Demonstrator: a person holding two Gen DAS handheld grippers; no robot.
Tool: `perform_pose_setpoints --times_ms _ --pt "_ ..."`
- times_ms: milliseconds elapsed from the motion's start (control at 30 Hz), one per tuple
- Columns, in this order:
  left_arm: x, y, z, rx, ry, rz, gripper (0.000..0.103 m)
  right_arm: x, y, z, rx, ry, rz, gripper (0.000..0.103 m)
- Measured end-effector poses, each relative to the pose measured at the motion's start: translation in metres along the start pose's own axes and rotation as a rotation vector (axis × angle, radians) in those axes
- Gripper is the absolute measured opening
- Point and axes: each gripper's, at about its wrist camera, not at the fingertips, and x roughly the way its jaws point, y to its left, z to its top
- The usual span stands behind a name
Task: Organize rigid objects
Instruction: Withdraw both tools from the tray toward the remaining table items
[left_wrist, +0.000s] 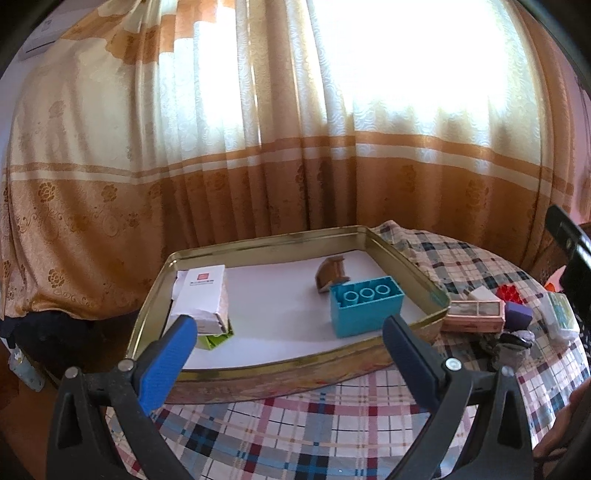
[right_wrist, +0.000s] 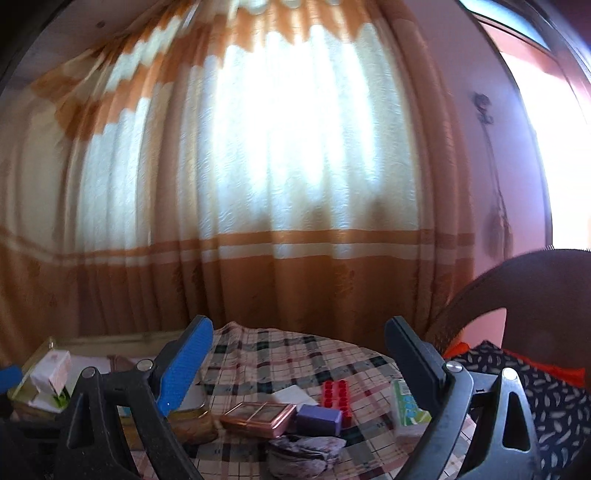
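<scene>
Nearest thing in both views was the grippers themselves, left gripper (left_wrist: 290, 334) and right gripper (right_wrist: 299, 363), both w/ jaws spread wide and nothing between them, prob hovering between picks imo. Left one sat just in front of the gold tin tray (left_wrist: 406, 258), aimed straight over its near rim, which makes sense since the tray looked like the drop spot. Inside it: a white box (left_wrist: 203, 295) stacked on a green thing (left_wrist: 216, 338) at the near left, right by the left finger, then a blue block (left_wrist: 364, 304) standing open side up at the near right, and a small brown wooden piece (left_wrist: 331, 276) just behind it. Stuff seemed pushed to the sides to leave the middle free, my guess. The unsorted pile lay on the plaid tablecloth (right_wrist: 280, 354) right of the tray, below and ahead of the right gripper: a crumpled gray wrapper-ish thing (right_wrist: 303, 450) nearest, then a pink compact case (right_wrist: 258, 413) touching the tray corner, a purple block (right_wrist: 319, 419) beside it, a green-white carton (right_wrist: 406, 410) on the right, then a red brick (right_wrist: 336, 397) and a white pad (right_wrist: 293, 397) farther back. Curtain (right_wrist: 258, 184) behind everything.
</scene>
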Motion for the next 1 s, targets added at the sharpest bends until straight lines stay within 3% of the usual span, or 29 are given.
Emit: perform_pose_setpoints --times_ms 167,333,567,733,1000 --pt "-0.003 -0.010 0.000 0.028 0.001 -0.019 0.102 0.000 -0.021 0.007 0.044 0.014 -0.043 0.096" --pt "-0.002 -0.014 0.000 0.022 0.020 -0.036 0.102 0.001 -0.036 0.008 -0.033 0.045 -0.113 0.096" --pt "-0.004 -0.022 -0.001 0.051 0.015 -0.034 0.102 0.006 -0.080 0.005 0.040 0.128 -0.189 0.096" --pt "-0.006 -0.027 -0.001 0.064 0.018 -0.048 0.102 0.007 -0.103 0.003 0.145 0.150 -0.194 0.096" --pt "-0.006 -0.044 -0.003 0.087 0.052 -0.117 0.102 0.012 -0.094 0.002 0.060 0.210 -0.174 0.096"
